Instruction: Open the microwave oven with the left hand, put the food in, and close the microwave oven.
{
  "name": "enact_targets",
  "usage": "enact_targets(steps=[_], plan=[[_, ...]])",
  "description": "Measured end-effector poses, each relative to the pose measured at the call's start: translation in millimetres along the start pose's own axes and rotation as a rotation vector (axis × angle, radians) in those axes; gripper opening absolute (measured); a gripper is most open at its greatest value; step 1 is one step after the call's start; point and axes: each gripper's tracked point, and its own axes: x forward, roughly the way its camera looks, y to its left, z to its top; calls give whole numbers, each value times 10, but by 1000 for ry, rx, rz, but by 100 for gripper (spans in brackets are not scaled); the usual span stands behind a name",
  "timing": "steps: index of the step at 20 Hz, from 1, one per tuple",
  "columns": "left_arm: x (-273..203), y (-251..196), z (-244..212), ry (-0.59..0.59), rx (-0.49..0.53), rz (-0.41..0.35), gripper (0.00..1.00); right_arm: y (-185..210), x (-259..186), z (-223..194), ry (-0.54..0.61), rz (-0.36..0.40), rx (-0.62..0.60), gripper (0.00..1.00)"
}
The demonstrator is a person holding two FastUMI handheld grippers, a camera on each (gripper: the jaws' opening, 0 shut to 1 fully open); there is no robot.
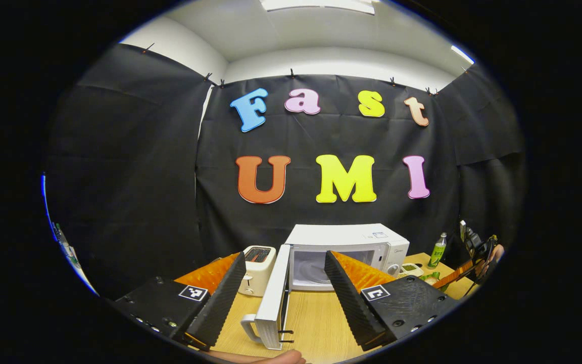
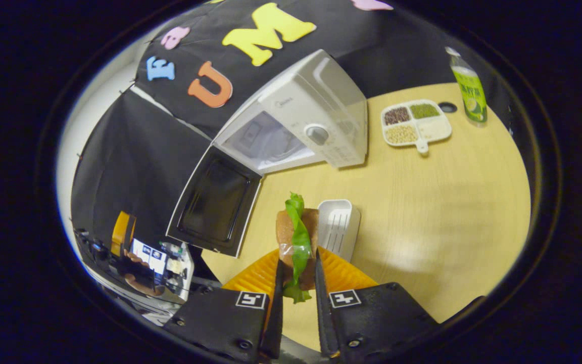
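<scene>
Right gripper view: sandwich (image 2: 298,237) lower end hidden between hand-held gripper (image 2: 298,275) fingers.

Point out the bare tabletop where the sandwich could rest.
Free: the wooden tabletop right of the white slotted tray, below the white four-part bean dish. Crowded: between the white microwave's open door and that tray.

Left gripper view faces the microwave (image 1: 346,253) level — right gripper view overlooks it.
</scene>
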Motion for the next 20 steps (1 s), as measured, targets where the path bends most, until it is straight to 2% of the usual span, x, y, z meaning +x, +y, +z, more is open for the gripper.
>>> enact_targets(steps=[2,6,8,13,14,15,16,17,18,19,20], plan=[[-34,36,-19,-2,-4,-16,94,182,-98,15,-46,-74,-147,32],[-134,140,-104,3,9,-61,94,498,-183,45,-147,-279,-438,32],[-177,193,-161,6,17,-72,94,703,-135,40,-200,-341,-542,32],[-288,382,-300,17,57,-79,94,1064,163,256,-354,-424,-594,32],[-309,402,-321,21,62,-79,94,1101,238,310,-369,-435,-598,25],[-321,435,-339,21,66,-77,84,1137,342,353,-380,-447,-608,25],[-345,459,-344,21,68,-75,100,1176,452,378,-387,-454,-616,33],[-357,479,-348,20,68,-74,100,1217,548,403,-389,-457,-625,27],[-368,486,-347,19,66,-74,100,1275,692,419,-390,-452,-631,27],[-381,497,-354,16,64,-76,94,1331,827,436,-388,-446,-634,27],[-401,503,-349,13,62,-77,94,1379,953,455,-390,-440,-634,27]])
